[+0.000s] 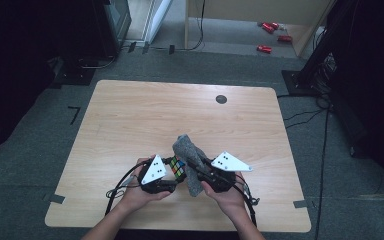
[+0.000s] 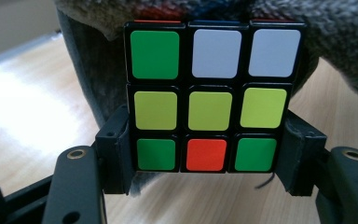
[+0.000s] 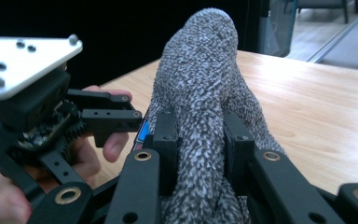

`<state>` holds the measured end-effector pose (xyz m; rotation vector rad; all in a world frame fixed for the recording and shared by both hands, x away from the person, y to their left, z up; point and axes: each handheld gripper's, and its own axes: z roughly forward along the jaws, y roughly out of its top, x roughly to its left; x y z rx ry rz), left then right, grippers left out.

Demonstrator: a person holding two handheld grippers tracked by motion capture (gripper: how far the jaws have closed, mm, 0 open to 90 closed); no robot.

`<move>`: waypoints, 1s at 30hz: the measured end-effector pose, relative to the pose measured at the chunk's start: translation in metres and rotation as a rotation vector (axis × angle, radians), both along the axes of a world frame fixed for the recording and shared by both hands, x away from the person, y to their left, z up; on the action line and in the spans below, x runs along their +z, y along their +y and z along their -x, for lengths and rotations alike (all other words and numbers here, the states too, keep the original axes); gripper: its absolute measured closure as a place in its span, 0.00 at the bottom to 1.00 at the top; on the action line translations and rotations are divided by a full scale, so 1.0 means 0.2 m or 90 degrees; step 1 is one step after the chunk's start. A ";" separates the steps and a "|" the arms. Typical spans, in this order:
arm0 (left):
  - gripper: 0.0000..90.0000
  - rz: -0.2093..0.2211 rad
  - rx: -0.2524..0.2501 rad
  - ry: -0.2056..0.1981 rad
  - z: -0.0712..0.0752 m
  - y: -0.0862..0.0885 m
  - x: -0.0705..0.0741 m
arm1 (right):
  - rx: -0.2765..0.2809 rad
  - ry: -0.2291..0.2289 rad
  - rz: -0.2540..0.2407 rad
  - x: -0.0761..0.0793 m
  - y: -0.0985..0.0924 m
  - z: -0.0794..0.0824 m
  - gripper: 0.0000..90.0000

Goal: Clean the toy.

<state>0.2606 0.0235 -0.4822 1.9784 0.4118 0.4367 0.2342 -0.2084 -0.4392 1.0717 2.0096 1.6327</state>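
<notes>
The left tongs (image 2: 207, 154) squeeze a cube (image 2: 207, 100) with green, white, yellow and orange squares, low on the bench (image 1: 130, 125) near 6 o'clock, touching the fuzzy grey cloth (image 3: 200, 93) pinched in the right tongs (image 3: 199, 140).

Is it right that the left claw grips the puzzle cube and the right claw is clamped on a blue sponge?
Not quite. The left claw does grip the puzzle cube, but the right claw is clamped on a grey knitted cloth, not a blue sponge; the right gripper view shows it.

Puzzle cube (image 1: 178, 167) left of cloth (image 1: 189, 155), touching, above table (image 1: 130, 120).
</notes>
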 end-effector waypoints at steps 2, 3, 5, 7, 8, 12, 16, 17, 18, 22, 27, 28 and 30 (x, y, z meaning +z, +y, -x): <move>0.38 0.008 -0.003 -0.001 0.00 0.01 0.00 | 0.002 0.011 -0.011 0.00 -0.01 -0.01 0.81; 0.38 0.008 -0.002 -0.003 0.00 0.01 0.00 | 0.002 0.014 -0.014 0.00 -0.02 -0.02 0.81; 0.38 0.010 0.000 -0.008 0.00 0.01 0.00 | -0.005 0.017 -0.013 -0.01 -0.03 -0.02 0.80; 0.38 0.013 0.000 -0.010 0.00 0.02 0.01 | -0.015 0.022 -0.015 -0.02 -0.05 -0.04 0.80; 0.38 0.014 0.001 -0.012 0.00 0.02 0.01 | -0.020 0.025 -0.016 -0.02 -0.06 -0.04 0.80; 0.38 0.029 0.005 -0.004 -0.01 0.04 0.01 | -0.055 0.043 0.002 -0.04 -0.10 -0.07 0.80; 0.38 0.013 0.013 0.008 -0.03 0.04 0.00 | -0.081 0.047 0.007 -0.03 -0.11 -0.07 0.80; 0.38 0.002 0.018 0.012 -0.03 0.03 -0.01 | -0.082 0.041 0.000 -0.02 -0.11 -0.06 0.80; 0.38 -0.009 0.020 0.020 -0.03 0.02 -0.02 | -0.079 0.033 -0.006 -0.01 -0.10 -0.05 0.80; 0.38 -0.017 0.014 0.032 -0.03 -0.01 -0.04 | -0.039 0.004 -0.011 0.03 -0.04 -0.01 0.80; 0.38 0.008 0.001 0.025 -0.01 -0.01 -0.01 | -0.013 0.009 0.014 0.01 0.02 0.00 0.79; 0.38 0.006 0.003 0.020 -0.01 0.00 -0.01 | -0.015 0.011 0.011 0.00 0.01 0.00 0.79; 0.38 0.015 0.002 0.018 -0.01 0.01 -0.01 | -0.018 0.020 -0.004 -0.01 0.00 -0.01 0.79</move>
